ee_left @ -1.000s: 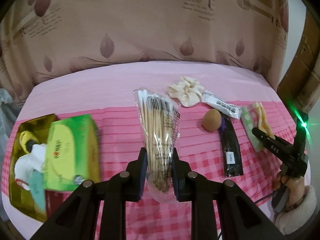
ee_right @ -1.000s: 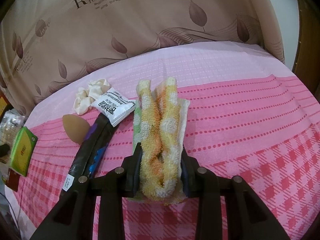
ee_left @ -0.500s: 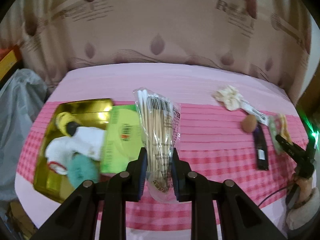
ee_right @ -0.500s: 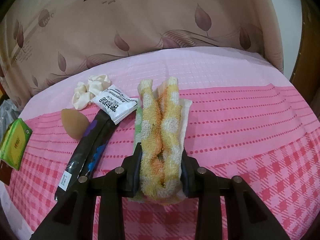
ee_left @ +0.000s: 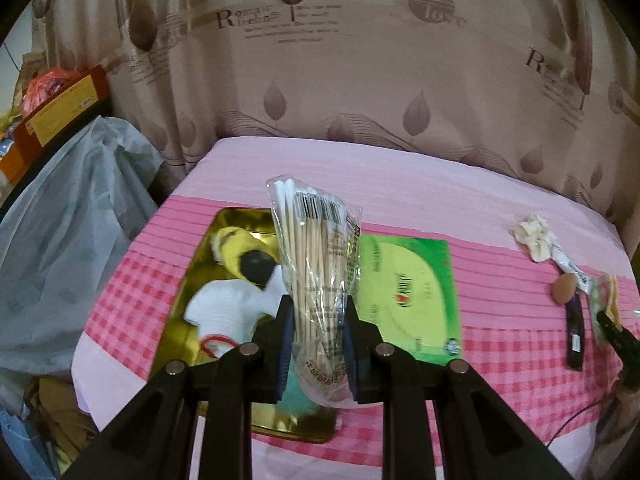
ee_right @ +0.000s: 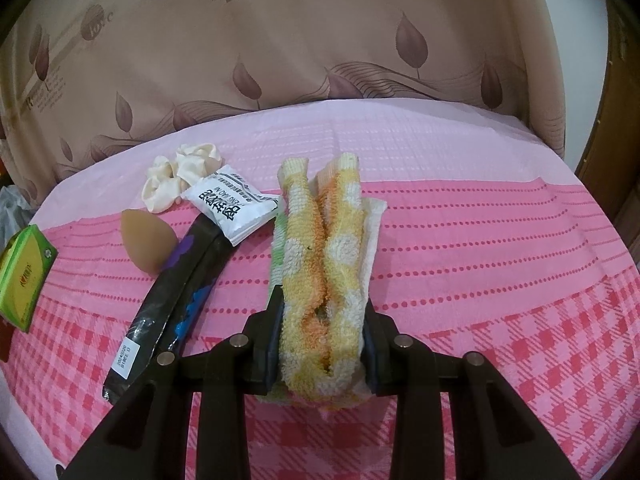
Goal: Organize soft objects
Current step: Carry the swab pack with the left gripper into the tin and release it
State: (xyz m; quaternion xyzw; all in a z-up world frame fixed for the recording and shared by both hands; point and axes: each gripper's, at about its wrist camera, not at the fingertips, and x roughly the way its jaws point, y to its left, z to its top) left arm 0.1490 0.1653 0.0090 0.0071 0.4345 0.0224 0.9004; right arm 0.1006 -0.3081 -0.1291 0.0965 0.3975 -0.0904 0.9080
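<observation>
My left gripper (ee_left: 318, 344) is shut on a clear bag of cotton swabs (ee_left: 316, 264) and holds it above the gold tray (ee_left: 200, 264). In the tray lie a yellow soft toy (ee_left: 232, 240) and a white cloth item (ee_left: 228, 308). A green box (ee_left: 408, 292) sits just right of the tray. My right gripper (ee_right: 324, 344) is shut on a folded yellow, orange and white towel (ee_right: 320, 240) that rests on the pink cloth. It also shows at the far right of the left wrist view as the right gripper (ee_left: 616, 332).
A cream scrunchie (ee_right: 180, 176), a white sachet (ee_right: 232, 208), a brown sponge egg (ee_right: 146, 240) and a black packet (ee_right: 176, 300) lie left of the towel. A grey plastic bag (ee_left: 68, 240) hangs off the table's left edge. A curtain (ee_left: 360, 60) backs the table.
My left gripper has carried the swab bag leftward, from mid-table to over the gold tray. The right gripper has stayed on the towel.
</observation>
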